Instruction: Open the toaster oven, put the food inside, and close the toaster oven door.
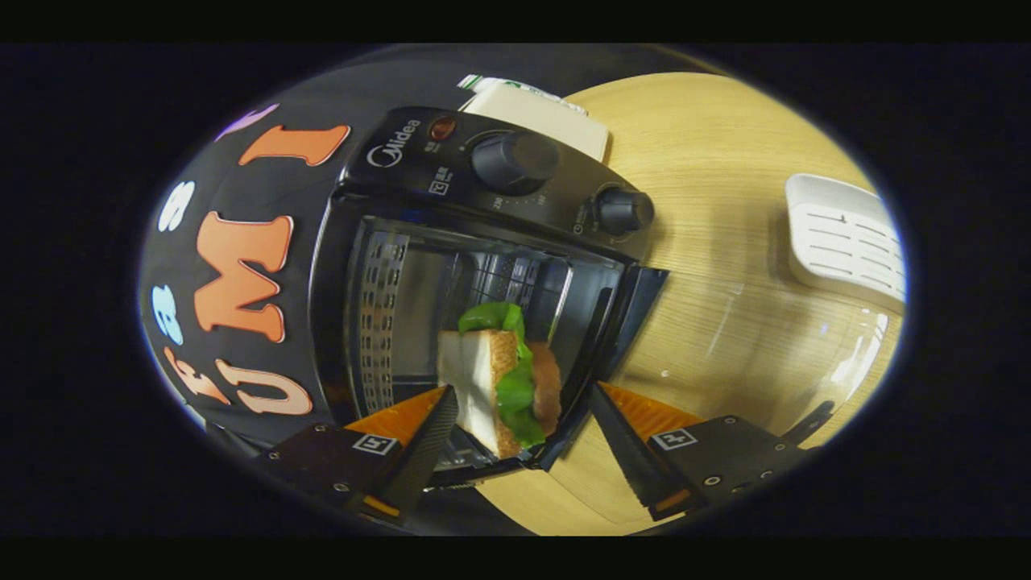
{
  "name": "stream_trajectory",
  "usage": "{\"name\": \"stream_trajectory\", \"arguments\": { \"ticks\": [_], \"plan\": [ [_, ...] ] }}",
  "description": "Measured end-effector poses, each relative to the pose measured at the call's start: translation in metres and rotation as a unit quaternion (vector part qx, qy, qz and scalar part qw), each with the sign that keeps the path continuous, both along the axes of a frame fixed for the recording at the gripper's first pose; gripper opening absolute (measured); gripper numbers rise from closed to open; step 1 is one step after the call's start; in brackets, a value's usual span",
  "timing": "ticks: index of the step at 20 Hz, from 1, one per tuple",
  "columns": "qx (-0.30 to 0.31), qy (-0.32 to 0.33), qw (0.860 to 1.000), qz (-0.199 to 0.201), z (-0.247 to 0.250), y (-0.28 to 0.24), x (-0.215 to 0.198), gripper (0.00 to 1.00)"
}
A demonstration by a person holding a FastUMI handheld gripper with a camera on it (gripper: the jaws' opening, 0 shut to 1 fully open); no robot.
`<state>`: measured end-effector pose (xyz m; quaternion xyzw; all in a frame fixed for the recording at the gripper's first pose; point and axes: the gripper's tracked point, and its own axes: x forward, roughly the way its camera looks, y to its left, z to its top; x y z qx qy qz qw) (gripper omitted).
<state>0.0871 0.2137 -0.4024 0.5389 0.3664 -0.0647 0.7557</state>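
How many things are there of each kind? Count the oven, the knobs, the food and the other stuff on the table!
Toaster oven, door open: 1
Knobs: 2
Sandwich, between the open tongs: 1
Cream box behind the oven: 1
White slotted gadget on the table: 1
Total: 6

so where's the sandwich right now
In the gripper view, the sandwich stands on edge just inside the open toaster oven, between the open gripper fingers, nearer the left one.
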Motion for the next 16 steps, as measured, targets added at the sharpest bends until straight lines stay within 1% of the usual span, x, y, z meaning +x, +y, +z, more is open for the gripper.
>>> {"name": "stream_trajectory", "arguments": {
  "ticks": [2, 5, 8, 10, 12, 14, 16],
  "plan": [
    [-0.034, 0.001, 0.999, 0.016, 0.005, -0.009, -0.020, 0.99],
    [-0.078, -0.012, 0.995, 0.060, 0.026, -0.013, -0.053, 0.98],
    [-0.126, -0.033, 0.985, 0.117, 0.047, -0.015, -0.087, 0.98],
    [-0.163, -0.049, 0.973, 0.157, 0.056, -0.017, -0.103, 0.98],
    [-0.203, -0.061, 0.958, 0.192, 0.059, -0.023, -0.118, 0.98],
    [-0.259, -0.069, 0.938, 0.222, 0.056, -0.033, -0.129, 0.98],
    [-0.300, -0.073, 0.916, 0.256, 0.050, -0.036, -0.142, 0.98]
  ]
}}
